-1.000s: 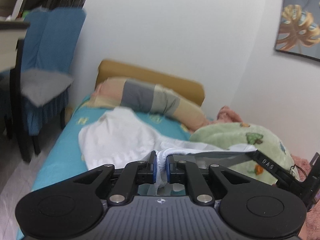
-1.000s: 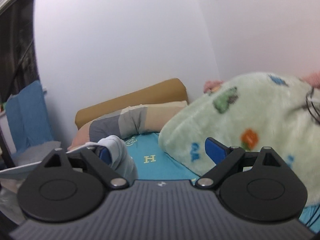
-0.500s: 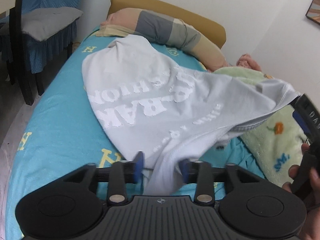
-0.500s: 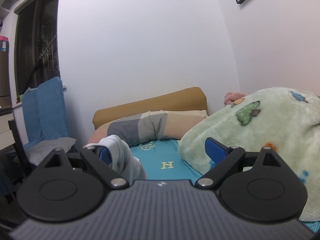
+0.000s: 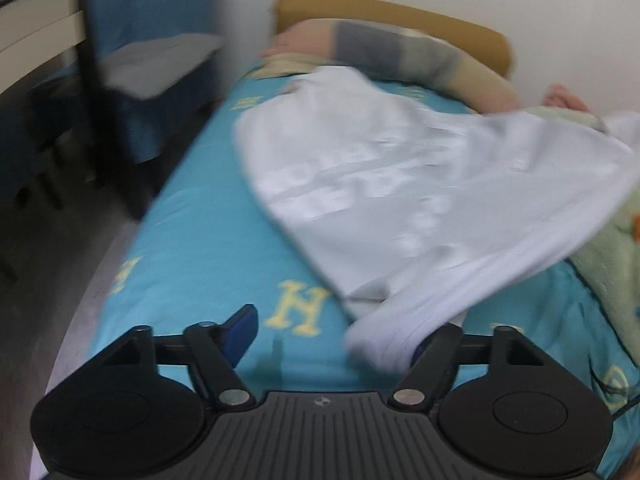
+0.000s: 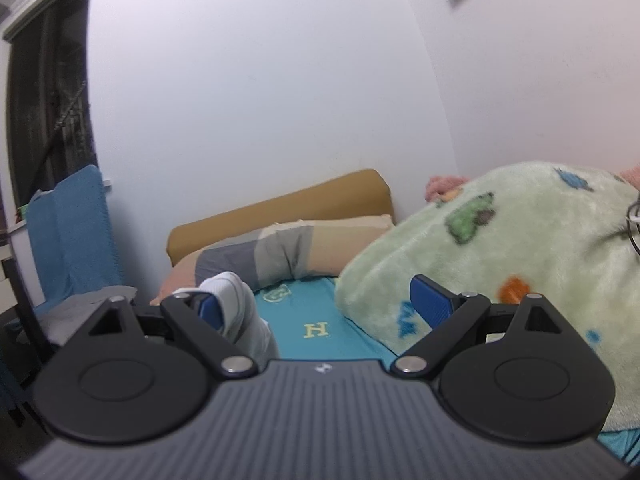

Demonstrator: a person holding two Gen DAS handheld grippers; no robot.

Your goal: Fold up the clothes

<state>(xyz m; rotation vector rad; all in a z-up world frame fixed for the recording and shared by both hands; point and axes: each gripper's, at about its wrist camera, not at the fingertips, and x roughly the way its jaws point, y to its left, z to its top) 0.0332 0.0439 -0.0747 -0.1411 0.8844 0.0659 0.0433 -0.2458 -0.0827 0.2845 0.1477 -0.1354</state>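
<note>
Shirt [image 5: 400, 184] lies spread on the bed [image 5: 200, 248], running from the pillow [image 5: 400, 52] toward the near edge. Left gripper [image 5: 336, 332] gapes, a hem draped over its right finger. Right gripper [image 6: 316, 304] gapes too, cloth on its left finger, farther off.

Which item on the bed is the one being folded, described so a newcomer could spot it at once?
Start at the bed with the turquoise sheet printed with yellow letters. The white T-shirt lies spread across its middle, between the striped pillow at the head and the left gripper. It is the only plain white cloth; the green blanket beside it is fluffy and patterned.
</note>
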